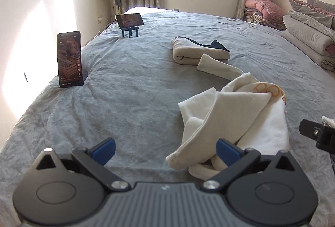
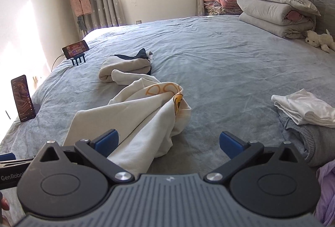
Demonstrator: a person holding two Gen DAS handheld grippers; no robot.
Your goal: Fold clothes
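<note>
Both jaws stand wide: left gripper (image 1: 165, 150) and right gripper (image 2: 168, 142) should each pinch a near corner of the crumpled sweatshirt (image 2: 138, 114), then spread it flat on the bed (image 2: 219, 63)

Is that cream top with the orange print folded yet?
Not folded. The cream top lies crumpled on the bed, one sleeve trailing. Both the left gripper and right gripper are open.

On the bed (image 2: 209, 49), a crumpled sweatshirt (image 2: 146, 109) lies nearest, a folded garment (image 2: 125, 68) just behind it, two phones on stands (image 2: 22, 98) (image 2: 75, 49) along the left edge, a clothes pile (image 2: 303, 114) to the right, and stacked quilts (image 2: 272, 11) far right.
</note>
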